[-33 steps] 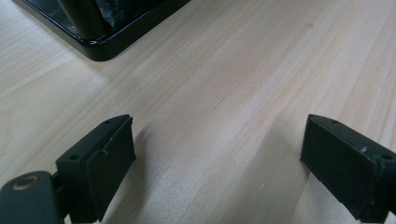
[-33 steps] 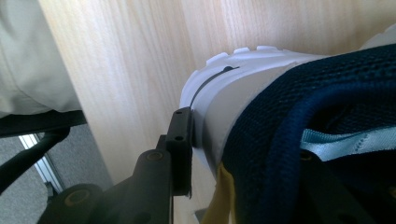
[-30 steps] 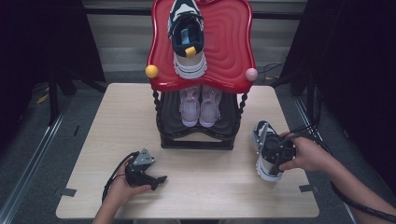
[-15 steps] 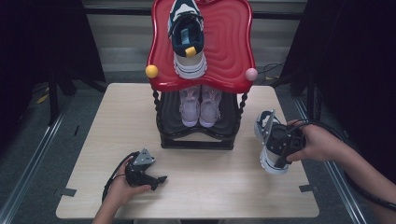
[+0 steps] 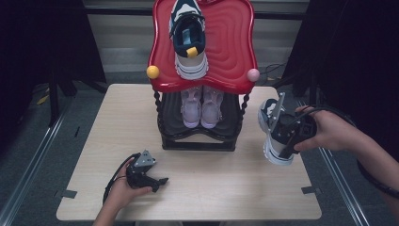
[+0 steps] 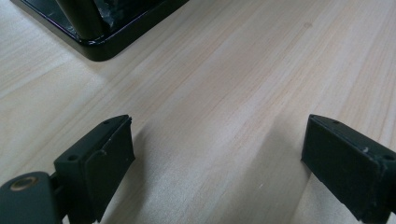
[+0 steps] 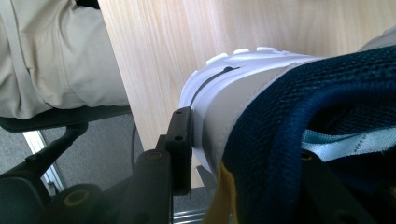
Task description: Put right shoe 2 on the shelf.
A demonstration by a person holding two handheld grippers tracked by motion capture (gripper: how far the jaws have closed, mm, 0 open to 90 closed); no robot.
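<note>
A navy and white sneaker (image 5: 270,113) hangs above the table's right side, with my right gripper (image 5: 283,135) shut on its heel collar. In the right gripper view one black pad (image 7: 182,137) presses the white heel of that sneaker (image 7: 280,88), and the other jaw is hidden behind the navy fabric. Its matching sneaker (image 5: 189,40) lies on the red top tray (image 5: 230,47) of the shoe rack. A pale pink pair (image 5: 202,107) stands on the lower black shelf. My left gripper (image 5: 159,181) rests on the table near the front, open, with bare wood between its jaws (image 6: 217,163).
The rack's black base (image 6: 102,42) stands just beyond the left gripper. A yellow ball (image 5: 152,72) and a pink ball (image 5: 253,74) sit at the tray's front corners. The table's right edge (image 5: 306,165) is under the held sneaker. Beige trousers (image 7: 56,56) show beside the table.
My right gripper has risen with the sneaker, lifting it off the table. The left gripper has stayed where it was.
</note>
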